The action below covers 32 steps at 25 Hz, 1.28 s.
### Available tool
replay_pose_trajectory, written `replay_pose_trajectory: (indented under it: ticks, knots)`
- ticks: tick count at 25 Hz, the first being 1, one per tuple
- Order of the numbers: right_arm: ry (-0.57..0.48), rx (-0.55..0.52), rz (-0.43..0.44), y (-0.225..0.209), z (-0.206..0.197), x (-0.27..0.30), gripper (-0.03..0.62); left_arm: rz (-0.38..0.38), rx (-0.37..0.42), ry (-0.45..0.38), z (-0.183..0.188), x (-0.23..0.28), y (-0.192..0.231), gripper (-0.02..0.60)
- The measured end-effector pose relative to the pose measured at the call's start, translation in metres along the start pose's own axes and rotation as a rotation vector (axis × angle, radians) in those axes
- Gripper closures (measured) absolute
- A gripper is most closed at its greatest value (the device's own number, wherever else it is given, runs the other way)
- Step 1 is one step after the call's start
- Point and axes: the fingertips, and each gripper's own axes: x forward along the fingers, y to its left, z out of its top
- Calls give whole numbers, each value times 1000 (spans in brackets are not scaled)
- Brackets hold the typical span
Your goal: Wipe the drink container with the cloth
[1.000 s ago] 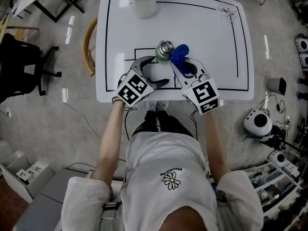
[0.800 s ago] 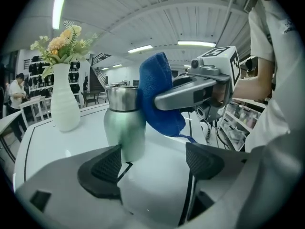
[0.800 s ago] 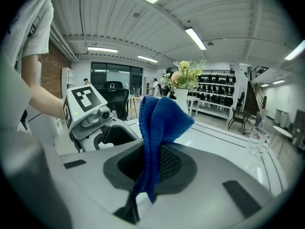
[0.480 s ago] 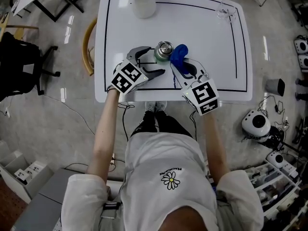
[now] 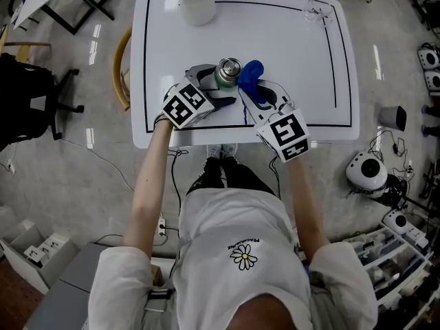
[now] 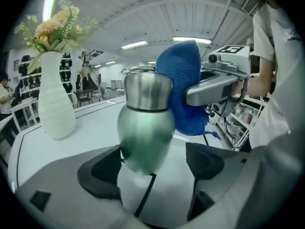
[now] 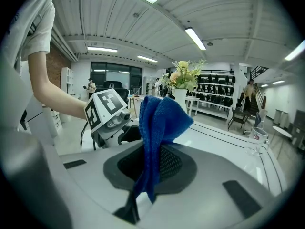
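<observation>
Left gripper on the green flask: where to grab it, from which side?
Grip the green flask by its rounded lower body, below the steel neck, coming from the person's left. It stands upright, and the blue cloth, shut in the right gripper, lies against its upper right side. The left gripper has its jaws apart around that body, so probably it need only close.

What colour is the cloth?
The cloth is bright blue, seen best in the right gripper view.

A white table (image 5: 302, 60) stands on glossy grey floor (image 5: 69, 177), a black chair (image 5: 27, 95) beside it, strip lights (image 7: 194, 37) overhead.
</observation>
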Motion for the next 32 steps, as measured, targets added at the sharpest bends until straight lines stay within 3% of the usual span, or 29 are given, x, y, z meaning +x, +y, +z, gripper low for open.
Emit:
replay_pose_trajectory:
  ticks: [12, 17, 23, 29, 32]
  knots:
    - [0, -17, -41, -27, -2, 17, 551, 65, -45, 29, -11, -14, -11, 170]
    - [7, -47, -50, -38, 1, 28, 551, 36, -18, 68, -19, -20, -35, 172]
    - [18, -79, -50, -25, 2, 22, 551, 10, -28, 32, -16, -11, -63, 172]
    - [20, -55, -29, -11, -4, 13, 551, 134, -86, -20, -15, -35, -21, 172]
    - [20, -41, -20, -3, -3, 10, 551, 137, -76, 0, -14, -31, 0, 172]
